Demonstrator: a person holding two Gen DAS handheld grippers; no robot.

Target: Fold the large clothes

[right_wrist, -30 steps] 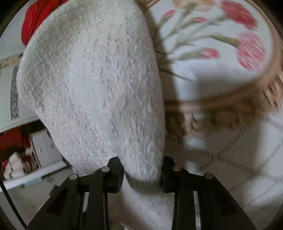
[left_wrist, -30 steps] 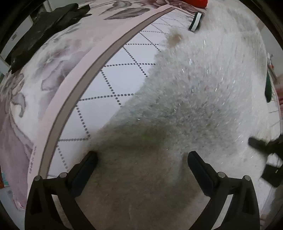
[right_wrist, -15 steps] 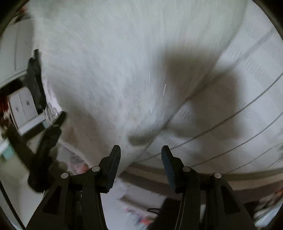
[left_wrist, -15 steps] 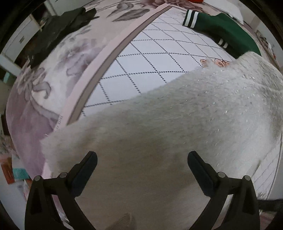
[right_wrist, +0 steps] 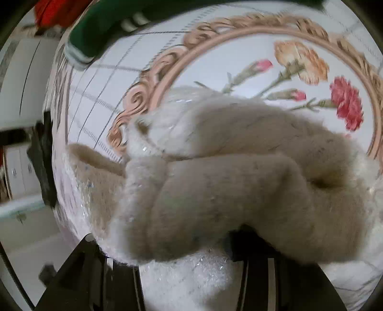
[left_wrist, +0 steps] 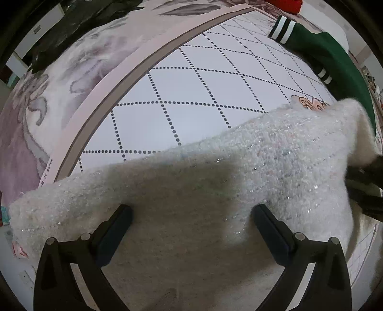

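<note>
A fluffy white sweater with silver threads (left_wrist: pixel 251 172) lies spread on the bed cover. My left gripper (left_wrist: pixel 191 224) is open, its two fingers wide apart just above the sweater's near part. In the right wrist view the sweater (right_wrist: pixel 239 181) is bunched in thick folds right in front of the camera. It covers the fingertips of my right gripper (right_wrist: pixel 191 251), so I cannot tell whether the jaws hold it. The right gripper's black body also shows at the right edge of the left wrist view (left_wrist: pixel 366 191), beside the sweater's raised corner.
A green garment with white stripes (left_wrist: pixel 330 57) lies at the far right of the bed; it also shows in the right wrist view (right_wrist: pixel 105 26). Dark clothes (left_wrist: pixel 79 26) lie far left. A red item (left_wrist: pixel 284 3) lies at the back. The cover has a flower medallion (right_wrist: pixel 311 79).
The sweater came down from hanging in my right gripper onto the bed. It now lies lower and flatter under my left gripper. The right gripper swung over to the bunched folds.
</note>
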